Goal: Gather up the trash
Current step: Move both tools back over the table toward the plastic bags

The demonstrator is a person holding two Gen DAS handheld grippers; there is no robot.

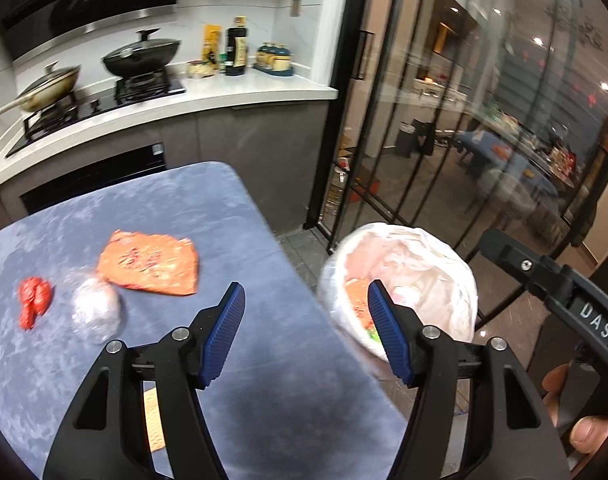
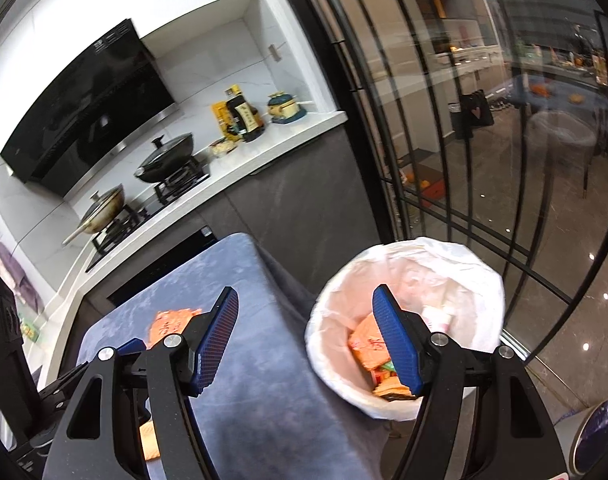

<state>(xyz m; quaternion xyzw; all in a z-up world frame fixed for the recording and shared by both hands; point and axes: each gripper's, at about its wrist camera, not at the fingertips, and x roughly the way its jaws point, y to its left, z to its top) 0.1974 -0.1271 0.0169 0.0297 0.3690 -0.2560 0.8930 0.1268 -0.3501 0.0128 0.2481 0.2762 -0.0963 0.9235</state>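
Hanging wide open and empty, the left gripper [image 1: 305,300] and right gripper [image 2: 305,304] float above the blue table [image 1: 244,216] — an orange wrapper [image 1: 150,262], silver ball [image 1: 96,310] and red scrap [image 1: 34,300] lie there, beside the white-lined bin [image 2: 407,320].

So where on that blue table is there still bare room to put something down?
The blue table is bare along its bin-side edge, from the orange wrapper across to the lined trash bin, and at the far rounded end behind the wrapper. The crowded side holds the wrapper, a clear plastic wad and a red scrap.
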